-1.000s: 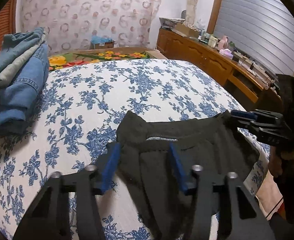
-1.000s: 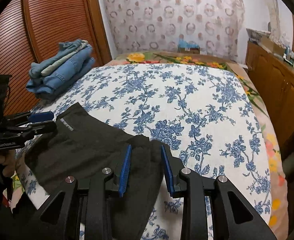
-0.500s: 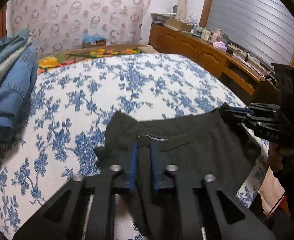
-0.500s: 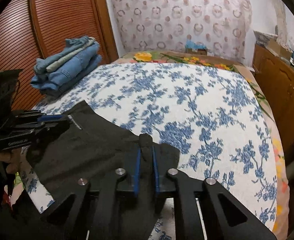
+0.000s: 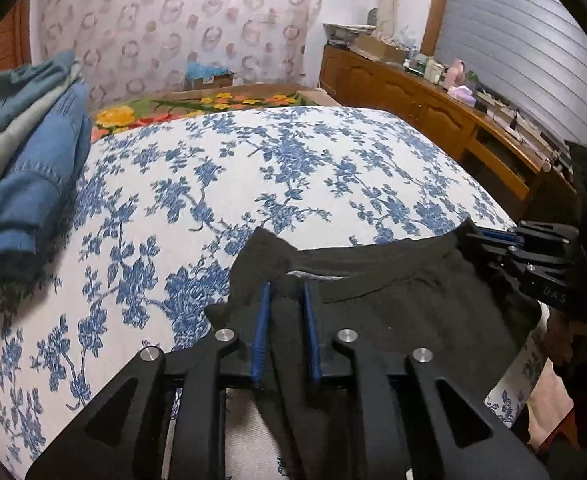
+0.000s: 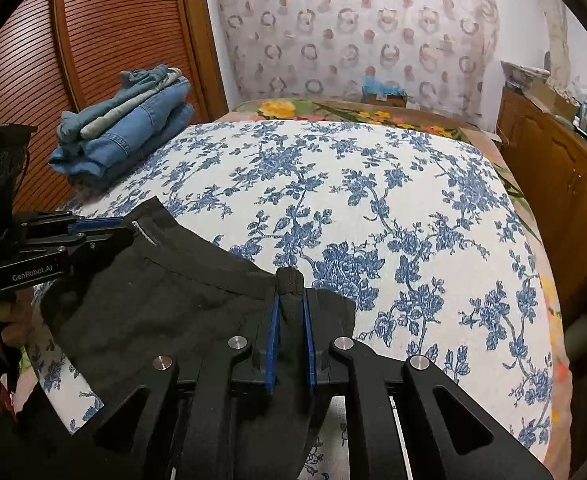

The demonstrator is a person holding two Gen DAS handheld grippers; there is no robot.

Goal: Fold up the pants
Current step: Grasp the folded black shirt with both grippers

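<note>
Black pants (image 5: 405,312) lie at the near edge of the bed with the waistband stretched between my two grippers. My left gripper (image 5: 286,292) is shut on the left end of the waistband. It also shows in the right wrist view (image 6: 105,226). My right gripper (image 6: 290,300) is shut on the right end of the waistband, where the cloth bunches between the blue pads. It also shows in the left wrist view (image 5: 489,236). The pants (image 6: 165,300) hang over the bed's front edge, and their legs are hidden.
The bed (image 6: 373,208) has a white cover with blue flowers. A stack of folded jeans (image 6: 125,136) sits at its far left corner, also in the left wrist view (image 5: 25,160). A wooden dresser (image 5: 433,108) with clutter runs along the right. A slatted wardrobe (image 6: 93,40) stands left.
Both grippers went from open around the waistband to shut on it. The waistband is now lifted a little and pulled taut between them.
</note>
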